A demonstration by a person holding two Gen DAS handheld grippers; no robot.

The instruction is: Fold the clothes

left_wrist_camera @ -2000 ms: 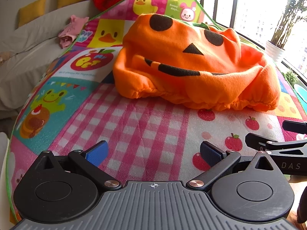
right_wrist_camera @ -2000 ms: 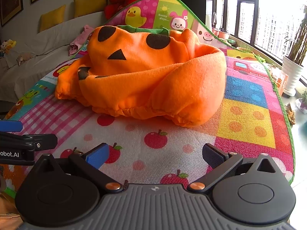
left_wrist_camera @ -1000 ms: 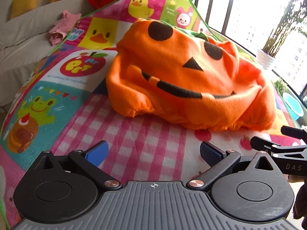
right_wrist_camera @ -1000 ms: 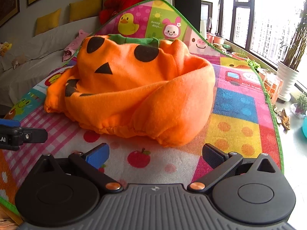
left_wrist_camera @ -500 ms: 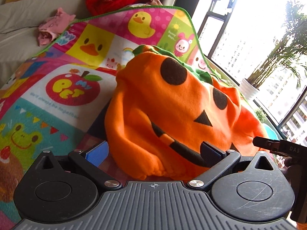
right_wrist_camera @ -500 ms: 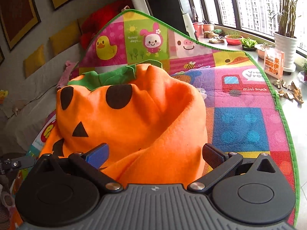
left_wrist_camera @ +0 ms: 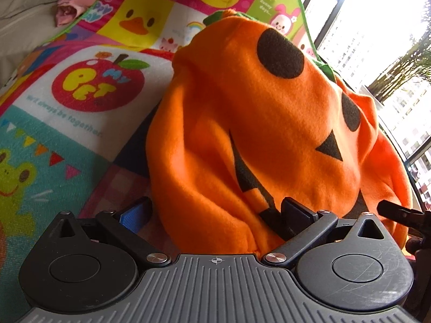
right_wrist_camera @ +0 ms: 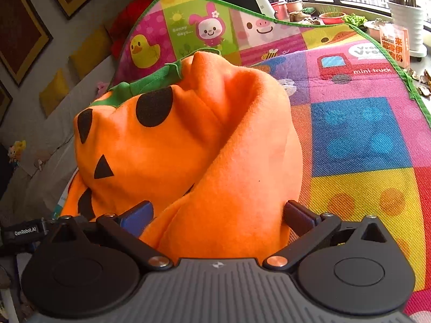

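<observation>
An orange fleece pumpkin costume (left_wrist_camera: 269, 123) with black face patches and a green collar lies bunched on a colourful play mat (left_wrist_camera: 80, 86). My left gripper (left_wrist_camera: 215, 215) is open, low at the costume's near left hem, and fabric bulges between its fingers. The right gripper's tip (left_wrist_camera: 398, 215) shows at that view's right edge. In the right wrist view the costume (right_wrist_camera: 167, 150) fills the centre. My right gripper (right_wrist_camera: 218, 215) is open around a thick orange fold at the near right hem. The left gripper (right_wrist_camera: 24, 232) appears at the left edge.
The mat (right_wrist_camera: 363, 134) spreads wide to the right of the costume. A pink garment (left_wrist_camera: 72, 8) lies on a pale sofa at the back left. Yellow cushions (right_wrist_camera: 54, 91) line the wall. A potted plant (right_wrist_camera: 404, 8) and a small box (right_wrist_camera: 396, 43) stand by the window.
Both grippers have moved forward and down from over the checked mat to the costume's near hem. Orange fabric now sits between each pair of fingers. The jaws have stayed equally wide.
</observation>
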